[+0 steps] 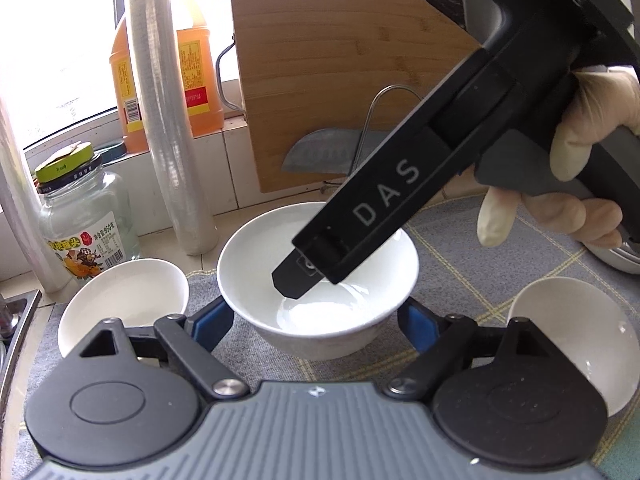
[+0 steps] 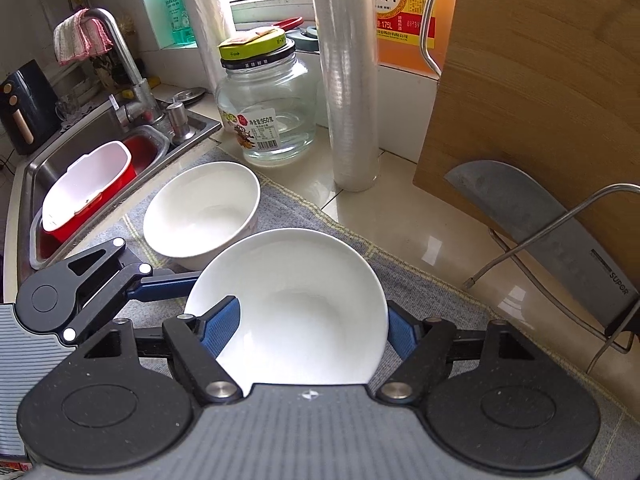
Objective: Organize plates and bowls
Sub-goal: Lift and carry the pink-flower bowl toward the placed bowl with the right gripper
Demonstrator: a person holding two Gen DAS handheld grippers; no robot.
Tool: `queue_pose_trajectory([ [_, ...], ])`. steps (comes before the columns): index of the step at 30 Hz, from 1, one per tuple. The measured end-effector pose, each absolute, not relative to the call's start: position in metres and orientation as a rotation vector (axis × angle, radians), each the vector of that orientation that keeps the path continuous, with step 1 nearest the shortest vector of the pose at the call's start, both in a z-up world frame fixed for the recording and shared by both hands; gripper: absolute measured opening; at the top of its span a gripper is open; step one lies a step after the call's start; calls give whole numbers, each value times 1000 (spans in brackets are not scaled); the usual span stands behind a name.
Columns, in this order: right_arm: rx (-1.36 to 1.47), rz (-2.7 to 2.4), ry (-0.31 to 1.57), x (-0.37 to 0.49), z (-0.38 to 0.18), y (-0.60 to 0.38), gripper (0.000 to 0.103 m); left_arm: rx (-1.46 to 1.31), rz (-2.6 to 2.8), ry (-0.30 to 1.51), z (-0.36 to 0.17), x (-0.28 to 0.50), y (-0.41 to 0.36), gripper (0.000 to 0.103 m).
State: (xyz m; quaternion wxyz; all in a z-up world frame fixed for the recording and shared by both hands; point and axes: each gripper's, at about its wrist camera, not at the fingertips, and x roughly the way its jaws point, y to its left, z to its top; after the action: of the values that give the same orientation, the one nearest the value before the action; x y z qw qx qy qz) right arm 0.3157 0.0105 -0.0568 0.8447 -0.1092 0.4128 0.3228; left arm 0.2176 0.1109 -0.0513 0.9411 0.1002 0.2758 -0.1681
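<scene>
Black claw (image 2: pixel 312 328), blue pads (image 2: pixel 220 328), pale glove (image 1: pixel 592 120)

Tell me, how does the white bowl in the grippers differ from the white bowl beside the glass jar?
The gripped bowl is clamped by the right gripper, one finger inside it; the bowl beside the glass jar sits untouched on the grey cloth. The gripped bowl looks wider; the bowl beside the glass jar looks smaller and deeper. Both are plain white and empty.

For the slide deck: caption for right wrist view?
Right tool grips a white ceramic bowl above the grey checked mat.
</scene>
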Motion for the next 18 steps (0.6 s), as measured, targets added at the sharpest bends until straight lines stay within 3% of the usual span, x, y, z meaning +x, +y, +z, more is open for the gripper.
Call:
queue_pose_trajectory([
  [18,-163,646,850,225,-28,-10,82,306,-444,590,-23,146,99,88],
])
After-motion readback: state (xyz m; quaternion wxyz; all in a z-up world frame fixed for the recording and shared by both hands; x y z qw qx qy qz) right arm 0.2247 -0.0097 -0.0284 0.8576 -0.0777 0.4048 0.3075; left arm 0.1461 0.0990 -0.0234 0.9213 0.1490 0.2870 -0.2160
